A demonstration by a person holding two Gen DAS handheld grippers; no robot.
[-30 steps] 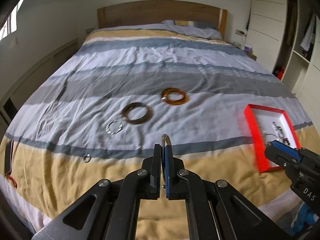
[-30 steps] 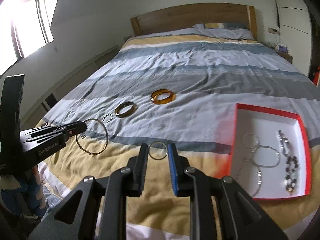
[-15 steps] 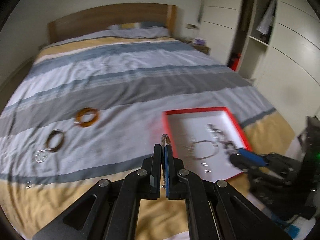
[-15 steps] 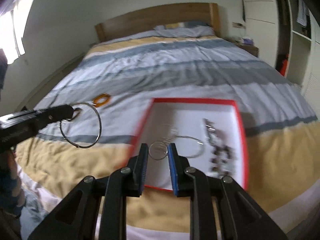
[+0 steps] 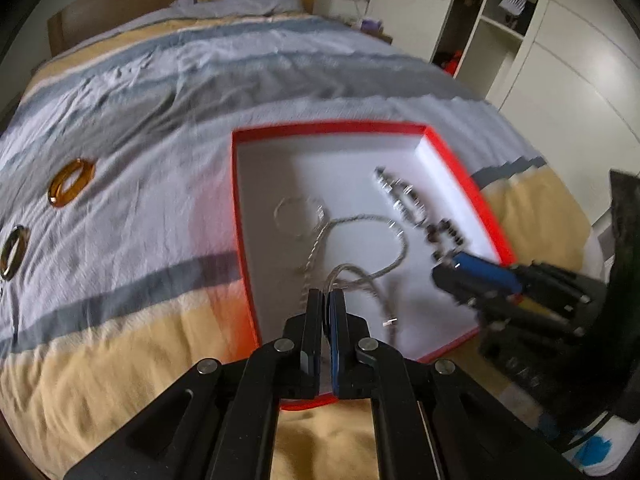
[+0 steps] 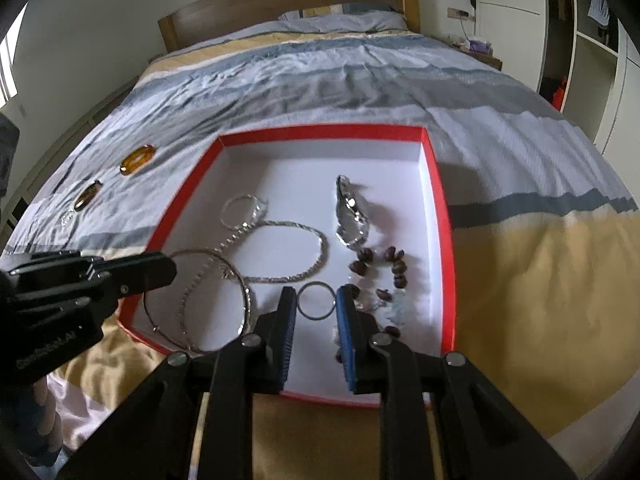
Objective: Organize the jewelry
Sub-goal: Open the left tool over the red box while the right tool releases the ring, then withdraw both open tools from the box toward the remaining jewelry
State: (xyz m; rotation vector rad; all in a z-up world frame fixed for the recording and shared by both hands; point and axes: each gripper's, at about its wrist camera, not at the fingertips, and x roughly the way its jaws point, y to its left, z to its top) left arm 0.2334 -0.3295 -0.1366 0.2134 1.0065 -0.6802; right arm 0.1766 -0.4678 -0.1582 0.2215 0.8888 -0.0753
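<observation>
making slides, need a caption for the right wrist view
Right claw holds a small ring over the red box; left claw brings a large hoop.

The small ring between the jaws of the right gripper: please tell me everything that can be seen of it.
The small ring is a thin, plain hoop that looks like grey metal, closed all round, with no stone or clasp showing. The right gripper holds it by its two opposite edges, one against each pad, so its open face is turned to the camera. It hangs over the near part of the red box, above the white floor, apart from the jewelry lying there.
</observation>
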